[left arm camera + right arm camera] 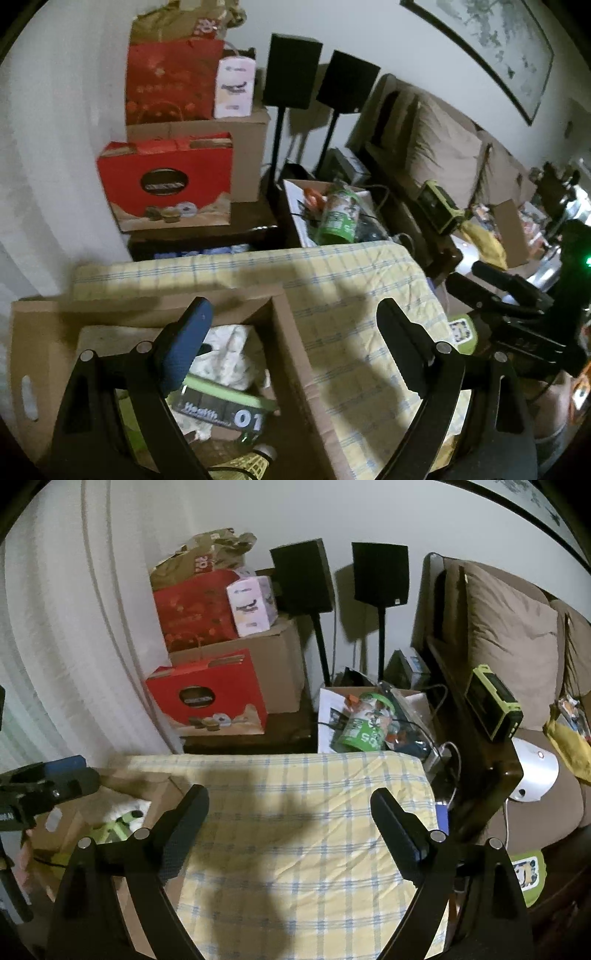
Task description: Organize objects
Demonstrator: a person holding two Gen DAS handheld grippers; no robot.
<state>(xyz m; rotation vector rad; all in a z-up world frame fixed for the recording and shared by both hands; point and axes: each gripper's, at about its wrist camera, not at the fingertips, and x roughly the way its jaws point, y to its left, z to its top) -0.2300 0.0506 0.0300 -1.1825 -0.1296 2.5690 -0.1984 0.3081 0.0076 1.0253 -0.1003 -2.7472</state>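
A: Take the cardboard box (291, 332) as the landmark. What sits at its left?

B: Nothing outside it that I can name. Inside it lie a white patterned packet (229, 354), a green-edged "Health" box (221, 406) and a yellow shuttlecock (255, 461), all loose together, presumably because the box serves as the collecting bin.

A: And the left claw (291, 354)?

B: It hangs over the box's right wall, jaws released and wide, nothing between them. I judge it empty because its load already lies in the box.

A: Right of the box?

B: The yellow checked cloth (295, 830) covers the tabletop, touching the box's side. It is bare, so I judge the sorting nearly finished. The right claw (291, 834) hovers above it, likewise spread open and empty.

A: Farther right?

B: Beyond the cloth's far edge stands a second open carton with a green canister (365, 720) tipped inside, well apart from the box.
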